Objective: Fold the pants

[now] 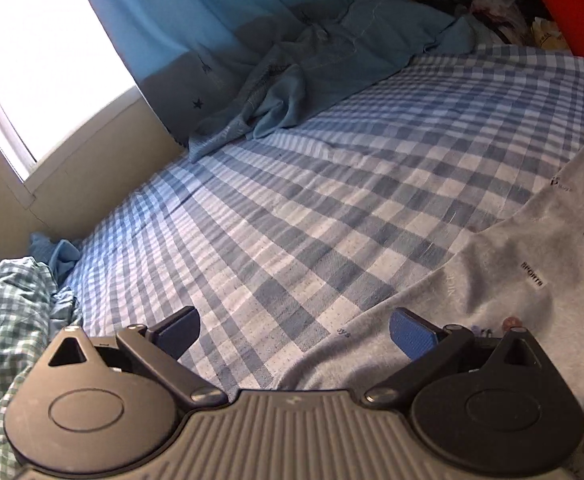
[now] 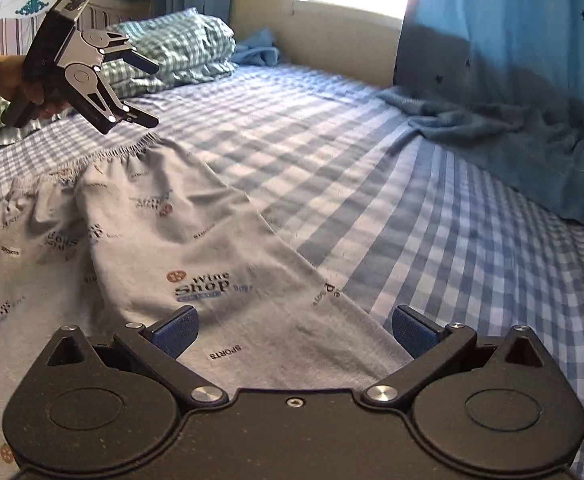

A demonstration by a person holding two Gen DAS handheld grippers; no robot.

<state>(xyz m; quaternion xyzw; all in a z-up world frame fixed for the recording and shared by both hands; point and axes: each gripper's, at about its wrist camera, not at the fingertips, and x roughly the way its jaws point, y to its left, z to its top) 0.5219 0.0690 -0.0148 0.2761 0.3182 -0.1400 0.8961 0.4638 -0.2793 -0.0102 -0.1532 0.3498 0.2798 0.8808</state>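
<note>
The soft grey printed pants (image 2: 163, 248) lie spread out on the blue checked bed (image 2: 432, 216), not folded yet. Left hand-held gripper (image 2: 153, 94) and right hand-held gripper (image 2: 294, 334) both hang wide apart, holding nothing.

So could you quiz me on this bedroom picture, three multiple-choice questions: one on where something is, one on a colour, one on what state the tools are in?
1. Where do the pants lie?
A. on the floor
B. spread on the bed sheet
C. over the pillow

2. What colour is the curtain?
A. blue
B. red
C. yellow

3. How is the right hand-held gripper?
A. shut on the pants
B. shut on the pillow
C. open, holding nothing

Answers:
1 B, the grey printed fabric rests flat on the checked sheet.
2 A, blue with small stars.
3 C, its fingers stand wide apart above the cloth; the left hand-held gripper is open too.
</note>
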